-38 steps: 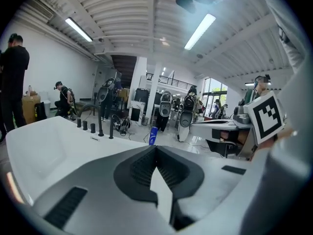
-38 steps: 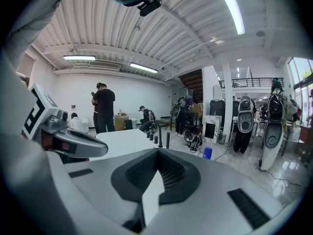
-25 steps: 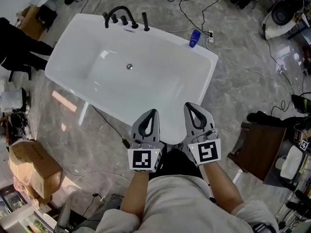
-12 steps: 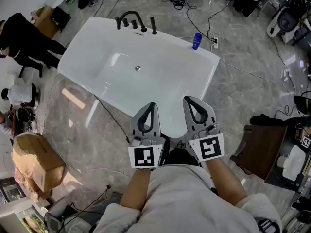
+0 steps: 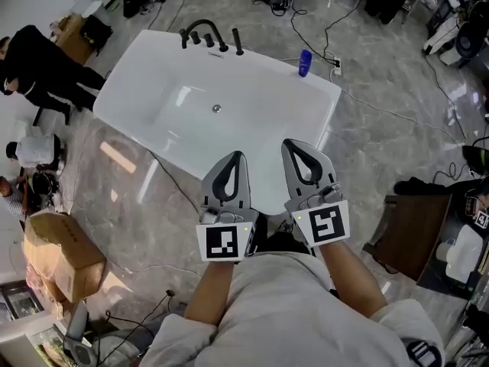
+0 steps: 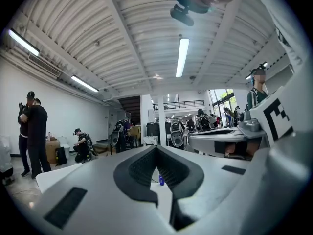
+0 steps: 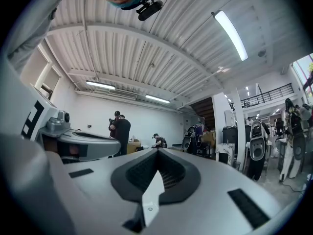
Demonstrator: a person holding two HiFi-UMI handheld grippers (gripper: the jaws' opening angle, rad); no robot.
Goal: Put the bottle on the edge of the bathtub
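risk here, as i judge it, lies mostly in the reach: the bottle point(image 5: 306, 62) is well away from both grippers, at the far rim of the bathtub point(image 5: 302, 125) near its right corner. it seems to stand upright on that rim already, though the head view is too small to rule out the floor point(image 5: 397, 144) just behind. the left gripper point(image 5: 238, 157) and right gripper point(image 5: 289, 143) hang side by side over the near end of the tub, each with its jaws pressed fully together and nothing between them. if either goes to the bottle like that, the blunt closed tip would likely knock it rather than take it. the rim looks narrow, rounded and glossy white, so a small blue plastic bottle with a slim body has little footing and could slide into the basin or drop off the back. getting there means walking round the tub, and black cables point(image 5: 382, 105) trail across the floor on that side, easy to catch a foot on. the floor is polished grey stone with pale veins and reflects the lights, so it may be slick. the tub is a smooth rectangular shell with soft corners and a small metal drain. a black faucet point(image 5: 200, 33) with curved spout stands on the far rim. the jaws are grey plastic with dark ribbed pads.
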